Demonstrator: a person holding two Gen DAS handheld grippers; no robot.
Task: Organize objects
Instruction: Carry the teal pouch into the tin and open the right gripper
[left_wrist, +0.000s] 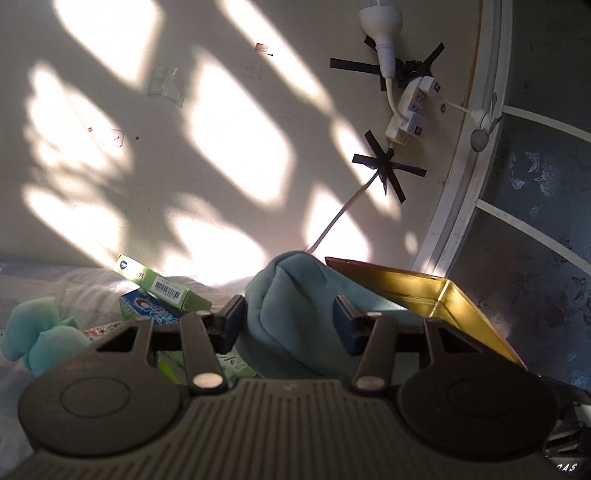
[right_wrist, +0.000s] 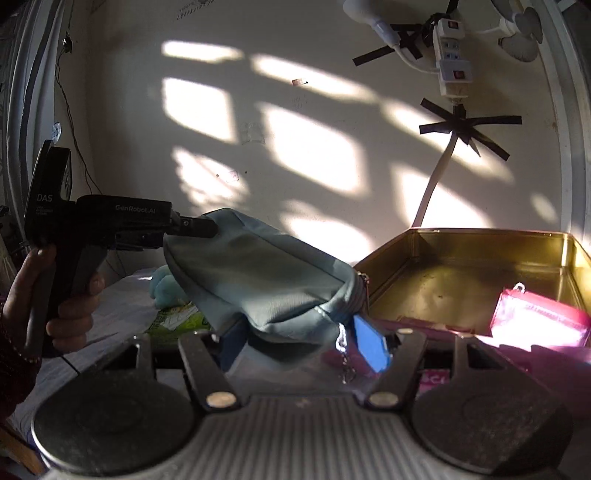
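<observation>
A teal fabric pouch (right_wrist: 258, 273) hangs in the air, slanting down to the right in front of a sunlit wall. My left gripper (right_wrist: 199, 227), held by a person's hand (right_wrist: 55, 295), is shut on the pouch's upper left end. In the left wrist view the pouch (left_wrist: 291, 288) fills the gap of the left gripper (left_wrist: 290, 325). The pouch's lower end, with its zip pull, sits between the pads of my right gripper (right_wrist: 301, 343), which press on it. An open gold tin (right_wrist: 461, 236) stands just right of the pouch.
A pink pouch (right_wrist: 539, 317) lies in the tin's right corner. On the white sheet to the left lie green and blue toothpaste boxes (left_wrist: 162, 288) and a teal plush toy (left_wrist: 37, 336). A taped power strip (left_wrist: 410, 110) hangs on the wall.
</observation>
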